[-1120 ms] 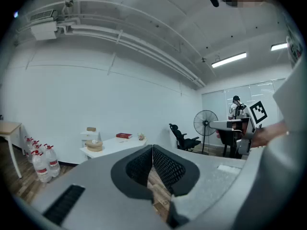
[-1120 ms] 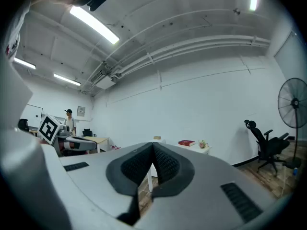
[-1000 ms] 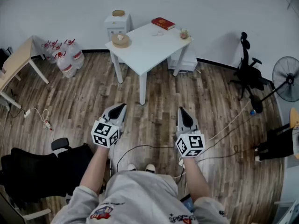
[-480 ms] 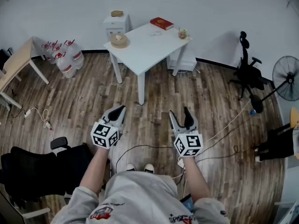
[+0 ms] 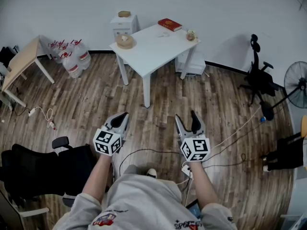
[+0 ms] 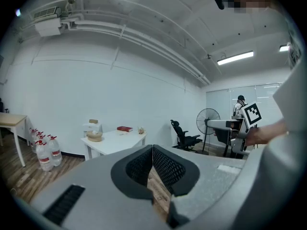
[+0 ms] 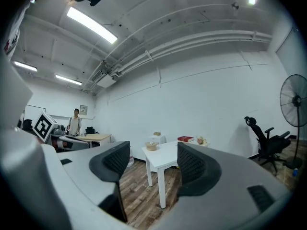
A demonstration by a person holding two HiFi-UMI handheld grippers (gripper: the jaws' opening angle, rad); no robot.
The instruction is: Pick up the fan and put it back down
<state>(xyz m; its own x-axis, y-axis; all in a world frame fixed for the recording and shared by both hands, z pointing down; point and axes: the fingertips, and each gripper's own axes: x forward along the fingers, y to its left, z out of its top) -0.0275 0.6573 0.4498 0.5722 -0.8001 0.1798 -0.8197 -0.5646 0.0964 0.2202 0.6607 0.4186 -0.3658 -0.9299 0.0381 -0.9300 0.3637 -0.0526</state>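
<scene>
At far right: round wire-cage fan (image 5: 297,82) on wood-plank floor (image 5: 86,104).

Head view looks down; claw views face the table (image 5: 153,47).

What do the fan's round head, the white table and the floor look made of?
Black standing fan: round head looks like dark wire grille, probably metal, as the wall shows through; too small to be sure. White square table: smooth matt white top and legs, likely painted or laminated board. Floor: brown streaky-grained planks, wood or wood-look laminate.
</scene>
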